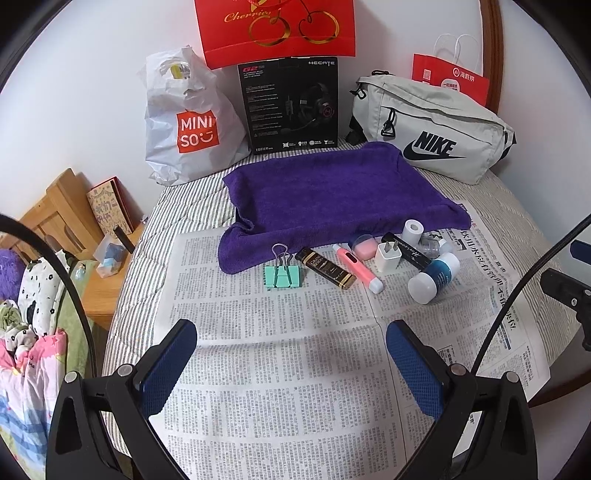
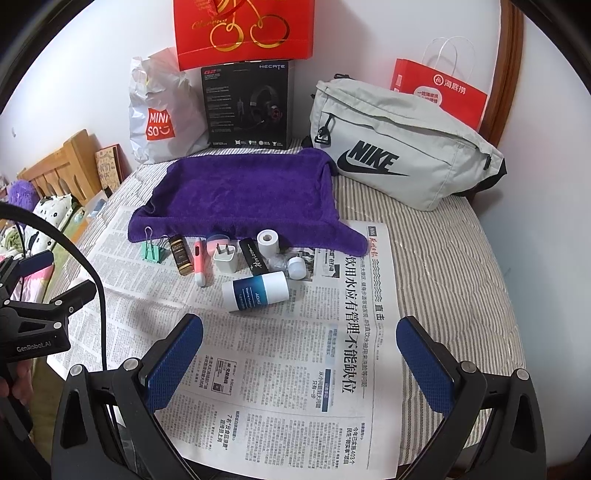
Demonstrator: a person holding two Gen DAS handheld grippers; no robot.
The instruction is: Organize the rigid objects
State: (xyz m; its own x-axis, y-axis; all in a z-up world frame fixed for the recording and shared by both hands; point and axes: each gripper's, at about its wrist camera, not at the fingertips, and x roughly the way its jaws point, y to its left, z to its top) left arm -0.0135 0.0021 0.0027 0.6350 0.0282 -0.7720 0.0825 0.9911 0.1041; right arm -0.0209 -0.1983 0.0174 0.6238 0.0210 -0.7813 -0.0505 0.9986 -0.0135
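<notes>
Small objects lie in a row on the newspaper (image 1: pixel 280 350) in front of a purple towel (image 1: pixel 325 192): a mint binder clip (image 1: pixel 282 275), a black and gold tube (image 1: pixel 325 267), a pink pen (image 1: pixel 358 269), a white charger plug (image 1: pixel 388 256), a black tube (image 1: pixel 406 253), a white roll (image 1: pixel 413 229) and a blue and white bottle (image 1: pixel 436 277) lying on its side. My left gripper (image 1: pixel 291 365) stands open and empty over the paper, short of the row. My right gripper (image 2: pixel 299 365) is open and empty too, just before the bottle (image 2: pixel 256 291).
At the back stand a white Miniso bag (image 1: pixel 184 122), a black headset box (image 1: pixel 290 103), a red gift bag (image 1: pixel 275 29), a grey Nike pouch (image 1: pixel 432 129) and a red paper bag (image 2: pixel 439 92). A wooden nightstand (image 1: pixel 96 288) is left of the striped bed.
</notes>
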